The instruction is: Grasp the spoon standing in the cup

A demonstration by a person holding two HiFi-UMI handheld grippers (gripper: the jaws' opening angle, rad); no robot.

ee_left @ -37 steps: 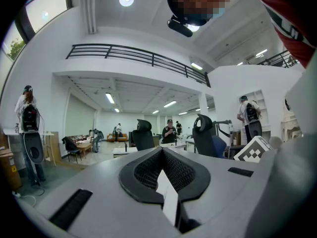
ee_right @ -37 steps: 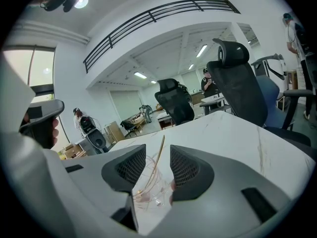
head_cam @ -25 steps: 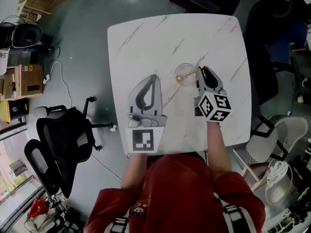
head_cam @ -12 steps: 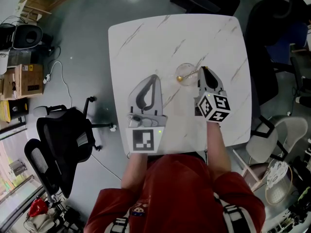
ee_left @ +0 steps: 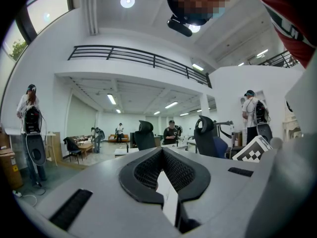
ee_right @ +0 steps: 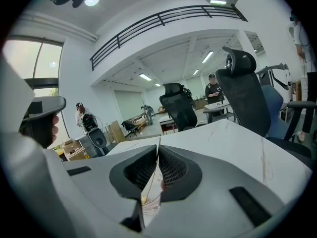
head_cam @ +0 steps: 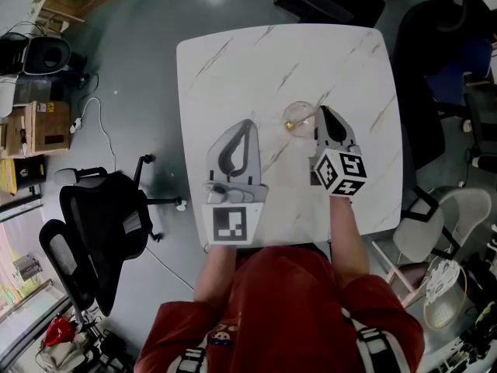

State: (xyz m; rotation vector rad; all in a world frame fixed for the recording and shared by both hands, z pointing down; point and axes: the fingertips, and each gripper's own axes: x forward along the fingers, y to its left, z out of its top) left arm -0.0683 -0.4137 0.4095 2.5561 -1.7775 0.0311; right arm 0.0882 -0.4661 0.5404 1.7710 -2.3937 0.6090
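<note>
A white marble table (head_cam: 233, 76) stands on a grey floor (head_cam: 132, 92). Near the table's middle sits the glass cup (head_cam: 297, 117) with the gold spoon (head_cam: 289, 124) in it. Your right gripper (head_cam: 322, 111) has just been closing and pinches the spoon's handle. Your left gripper (head_cam: 247, 123), left of the cup, is clenched on nothing.

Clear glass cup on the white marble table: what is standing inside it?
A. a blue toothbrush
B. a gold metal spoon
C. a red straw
B: the head view shows a gold metal spoon leaning inside the clear glass cup on the white marble table.
</note>
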